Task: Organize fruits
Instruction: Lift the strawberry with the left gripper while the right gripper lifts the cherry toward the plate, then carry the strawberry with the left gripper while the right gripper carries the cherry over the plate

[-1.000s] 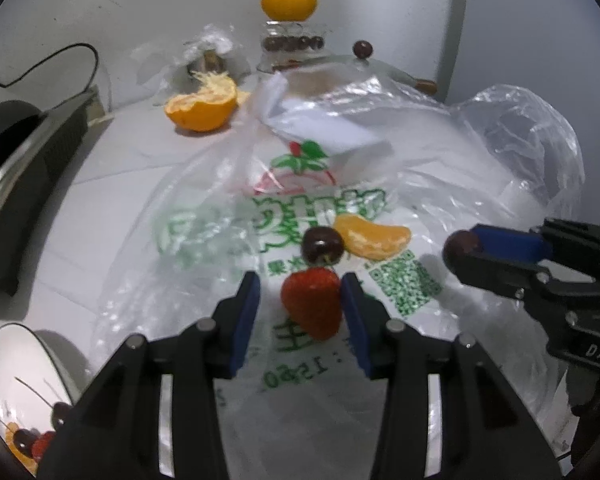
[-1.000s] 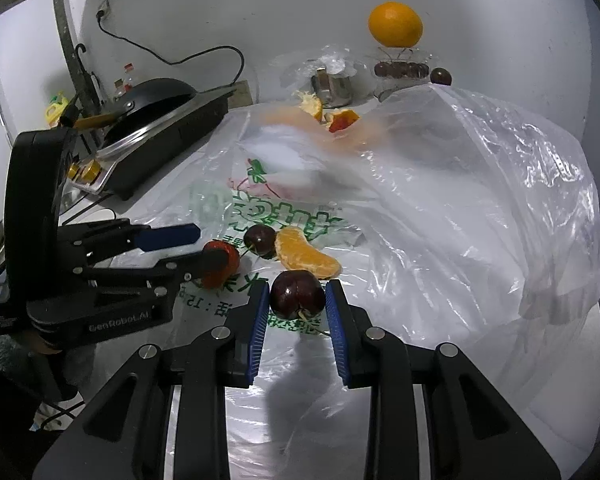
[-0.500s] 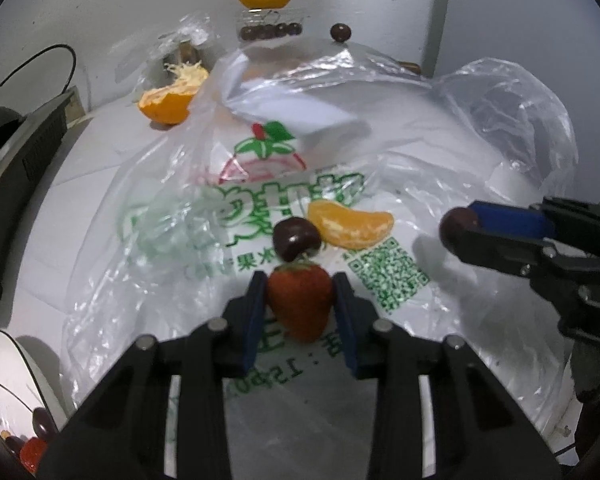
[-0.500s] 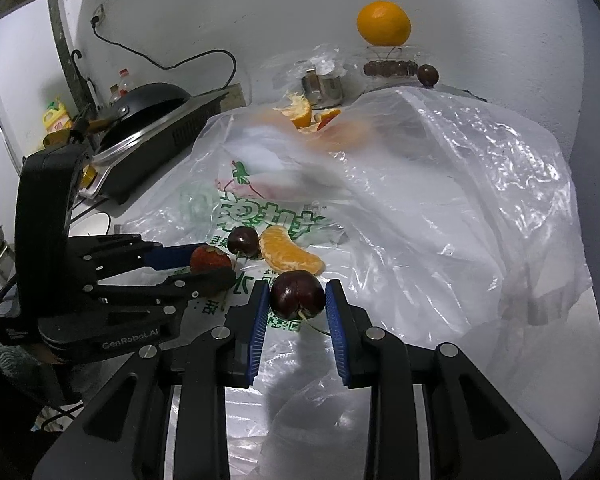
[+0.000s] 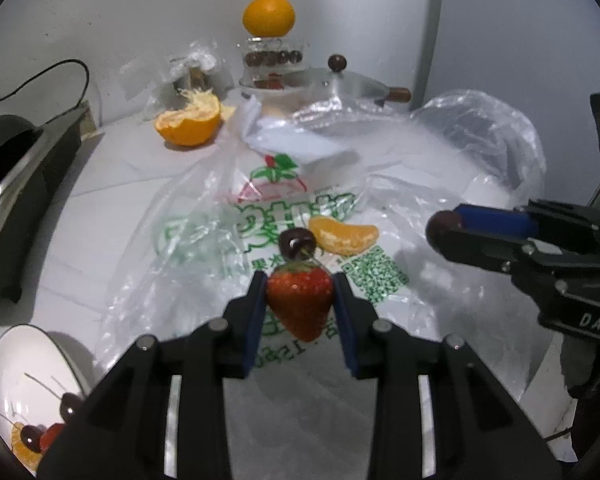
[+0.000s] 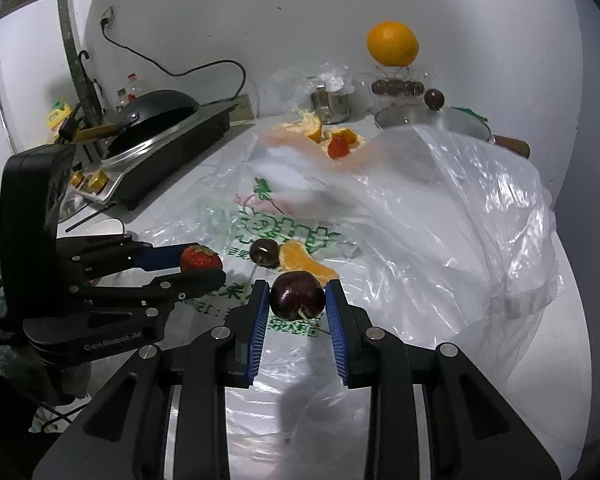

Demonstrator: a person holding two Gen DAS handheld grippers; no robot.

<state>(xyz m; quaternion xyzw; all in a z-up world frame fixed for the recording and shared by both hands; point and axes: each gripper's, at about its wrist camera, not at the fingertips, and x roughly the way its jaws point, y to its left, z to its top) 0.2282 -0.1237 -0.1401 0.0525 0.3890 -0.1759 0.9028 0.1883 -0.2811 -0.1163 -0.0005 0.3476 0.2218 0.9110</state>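
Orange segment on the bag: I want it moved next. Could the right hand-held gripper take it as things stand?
Probably not yet: the right hand-held gripper is shut on a cherry. The orange segment lies uncovered just beyond it.

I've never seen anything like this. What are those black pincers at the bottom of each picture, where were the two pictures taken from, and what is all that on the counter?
They are two hand-held grippers; a person carries one in each hand, and each has a camera looking along its fingers. One picture comes from the left gripper, which has just closed on a strawberry. The other comes from the right gripper, shut on a dark cherry. Each also shows in the other's view. On the counter lies a printed plastic bag with another cherry and an orange segment on it. A white bowl at lower left already holds some fruit.
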